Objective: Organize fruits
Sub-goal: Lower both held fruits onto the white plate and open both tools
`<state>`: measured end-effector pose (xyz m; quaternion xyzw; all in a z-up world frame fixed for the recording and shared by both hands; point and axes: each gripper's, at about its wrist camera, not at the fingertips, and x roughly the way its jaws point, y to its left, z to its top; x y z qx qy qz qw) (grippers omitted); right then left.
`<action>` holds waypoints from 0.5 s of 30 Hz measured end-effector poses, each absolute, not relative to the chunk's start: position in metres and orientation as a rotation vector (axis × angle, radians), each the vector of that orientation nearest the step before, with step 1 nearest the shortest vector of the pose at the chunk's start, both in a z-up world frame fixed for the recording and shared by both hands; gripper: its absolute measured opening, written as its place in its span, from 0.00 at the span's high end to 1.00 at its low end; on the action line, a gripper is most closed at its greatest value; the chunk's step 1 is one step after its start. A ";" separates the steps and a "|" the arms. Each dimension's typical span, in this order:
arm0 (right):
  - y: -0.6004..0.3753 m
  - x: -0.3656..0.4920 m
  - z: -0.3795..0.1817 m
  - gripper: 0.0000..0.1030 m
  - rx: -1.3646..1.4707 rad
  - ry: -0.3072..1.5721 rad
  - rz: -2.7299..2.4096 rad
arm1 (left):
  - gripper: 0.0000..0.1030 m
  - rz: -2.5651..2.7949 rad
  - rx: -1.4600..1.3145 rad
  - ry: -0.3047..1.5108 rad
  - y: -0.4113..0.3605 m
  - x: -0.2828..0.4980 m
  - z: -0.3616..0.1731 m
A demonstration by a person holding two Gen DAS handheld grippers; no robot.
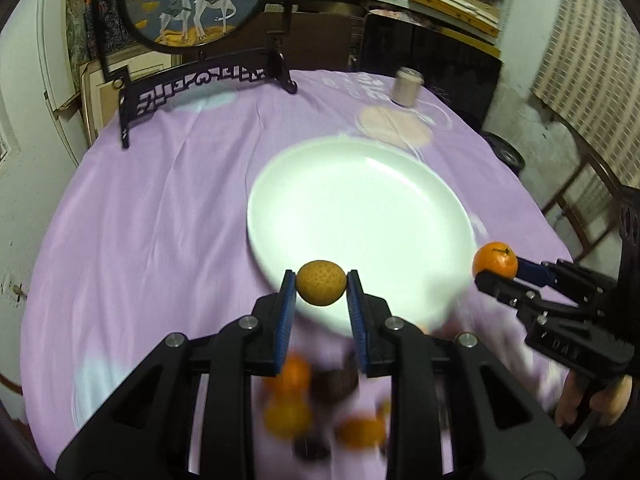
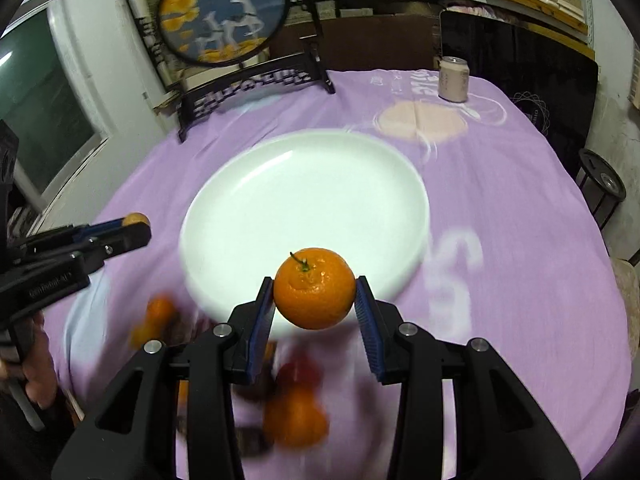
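Grippers are each clamping a fruit, left gripper point(image 1: 321, 285) gripping the tan fruit point(image 1: 321, 282) and right gripper point(image 2: 315, 294) the orange point(image 2: 314, 288), both hovering at the plate's point(image 1: 360, 208) near rim.

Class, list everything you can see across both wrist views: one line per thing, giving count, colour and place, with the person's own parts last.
Plate: one, white, bare, table centre.
Tablecloth: one, lilac, over the table.
Tangerine: one, orange, held in right gripper.
Brown fruit: one, tan, held in left gripper.
Loose fruit: several, orange and dark, blurred, near edge below the grippers; count unclear.
Can: one, pale, far right.
Deer screen: one, black frame, far left.
Left gripper: black, blue pads.
Right gripper: black, blue pads.
Hand: one, on the right gripper's handle.
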<state>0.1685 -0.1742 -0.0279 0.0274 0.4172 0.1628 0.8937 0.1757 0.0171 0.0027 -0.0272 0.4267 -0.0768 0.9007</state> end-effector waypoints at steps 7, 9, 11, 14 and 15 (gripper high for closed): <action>-0.135 0.288 -0.047 0.60 0.028 0.992 0.306 | 0.75 -0.121 -0.110 0.986 0.013 0.293 -0.022; -0.131 0.304 -0.056 0.60 0.022 1.024 0.305 | 0.75 -0.127 -0.119 0.998 0.010 0.311 -0.028; -0.130 0.313 -0.060 0.60 0.013 1.034 0.299 | 0.75 -0.136 -0.121 1.002 0.008 0.319 -0.032; -0.132 0.317 -0.062 0.60 0.021 1.043 0.300 | 0.73 -0.145 -0.117 1.004 0.005 0.324 -0.036; -0.133 0.316 -0.062 0.59 0.024 1.046 0.294 | 0.69 -0.152 -0.123 1.003 0.004 0.324 -0.036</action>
